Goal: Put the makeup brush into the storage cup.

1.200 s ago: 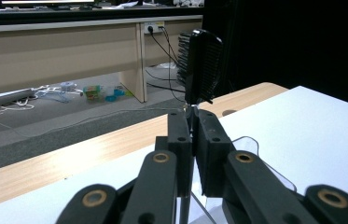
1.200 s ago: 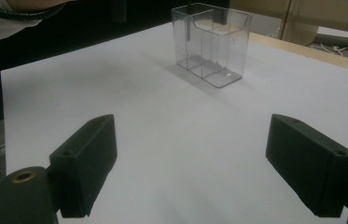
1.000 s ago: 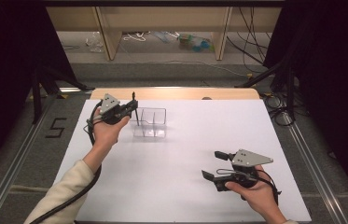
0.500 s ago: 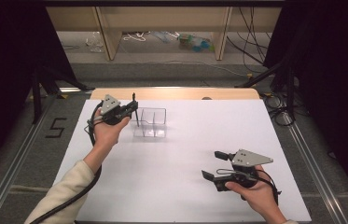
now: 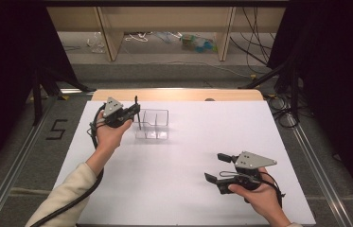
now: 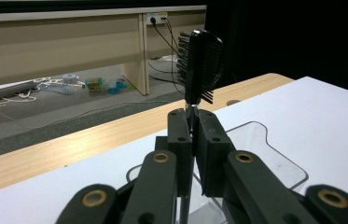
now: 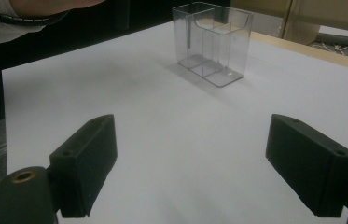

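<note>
While both hands rest over the white desk (image 5: 179,189), the scene reads as follows.
Comb: one black comb (image 6: 198,65), upright, its lower end inside the organizer's left compartment.
Organizer: one clear organizer (image 5: 152,125) (divided compartments), near the desk's far edge.
Left gripper (image 5: 135,111): jaws clamped together on the comb's handle.
Right gripper (image 5: 217,167): jaws wide apart, holding nothing, near the front right edge.
Open room: bare desk between organizer and right gripper.

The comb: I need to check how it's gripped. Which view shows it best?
The left gripper view: the black comb stands upright, its handle clamped between the left gripper jaws. The high view shows it as a thin dark stick beside the clear organizer. The right gripper view shows the organizer.
</note>
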Motion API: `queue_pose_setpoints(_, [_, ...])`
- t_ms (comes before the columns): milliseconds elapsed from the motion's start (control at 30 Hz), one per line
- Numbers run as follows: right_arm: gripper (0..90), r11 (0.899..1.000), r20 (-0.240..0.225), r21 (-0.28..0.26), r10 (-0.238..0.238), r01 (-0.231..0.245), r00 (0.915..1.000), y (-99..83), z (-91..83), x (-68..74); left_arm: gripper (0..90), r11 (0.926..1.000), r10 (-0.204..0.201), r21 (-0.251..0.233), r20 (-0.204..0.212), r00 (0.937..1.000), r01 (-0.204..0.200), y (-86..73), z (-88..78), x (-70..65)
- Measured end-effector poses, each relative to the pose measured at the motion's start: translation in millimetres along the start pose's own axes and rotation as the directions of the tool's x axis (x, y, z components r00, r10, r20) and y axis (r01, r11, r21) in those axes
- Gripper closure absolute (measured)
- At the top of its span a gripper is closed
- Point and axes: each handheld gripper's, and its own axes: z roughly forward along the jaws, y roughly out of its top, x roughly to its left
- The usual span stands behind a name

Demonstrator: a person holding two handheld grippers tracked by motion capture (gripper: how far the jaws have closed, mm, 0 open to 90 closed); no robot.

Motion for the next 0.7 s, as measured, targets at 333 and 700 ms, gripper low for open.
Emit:
queue_pose_setpoints(333, [17.5, 1.0, 0.0, 0.001, 0.0, 0.0, 1.0, -0.1, 0.0, -0.2, 84.8, 0.9999, 0.012, 0.006, -0.003, 0.9999, -0.012, -3.0, 1.1, 1.9])
queue_pose_setpoints(700, [17.5, 1.0, -0.001, 0.0, -0.001, 0.001, 1.0, -0.3, 0.2, -0.1, 84.9, 0.9999, 0.001, 0.012, 0.0, 1.0, -0.001, -6.9, 2.7, 3.3])
